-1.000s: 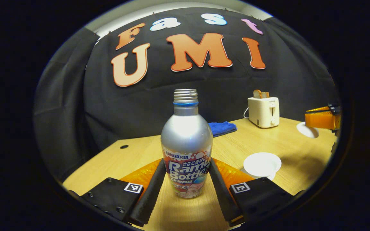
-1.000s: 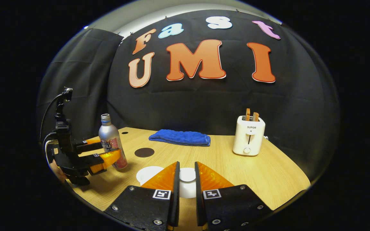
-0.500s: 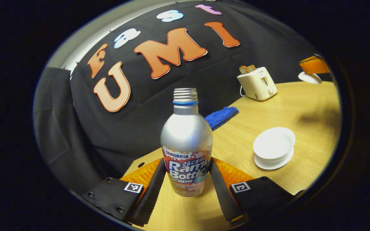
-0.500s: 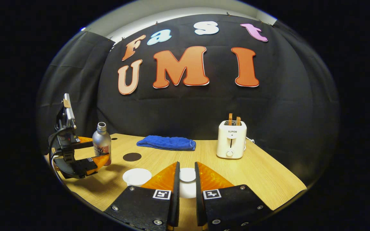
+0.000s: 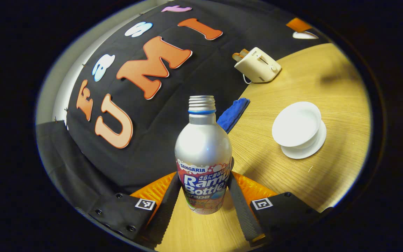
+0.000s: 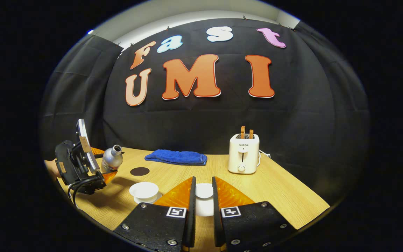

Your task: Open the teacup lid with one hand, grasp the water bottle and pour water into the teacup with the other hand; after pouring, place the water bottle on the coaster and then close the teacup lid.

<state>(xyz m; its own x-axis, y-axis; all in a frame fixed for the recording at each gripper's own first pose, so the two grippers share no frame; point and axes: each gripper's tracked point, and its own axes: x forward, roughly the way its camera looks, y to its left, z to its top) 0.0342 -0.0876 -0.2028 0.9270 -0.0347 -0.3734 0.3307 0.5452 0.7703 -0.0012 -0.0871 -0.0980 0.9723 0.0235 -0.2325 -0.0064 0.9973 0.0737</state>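
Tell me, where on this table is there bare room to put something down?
The table lies bare in front of the toaster, toward its right edge, and between the blue cloth and the teacup. The left end is crowded: coaster, teacup and the tilted bottle in the left gripper.

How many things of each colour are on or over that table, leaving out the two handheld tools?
White: 3 – teacup with saucer, teacup lid, toaster
Silver: 1 – water bottle
Blue: 1 – cloth
Dark: 1 – round coaster
Total: 6
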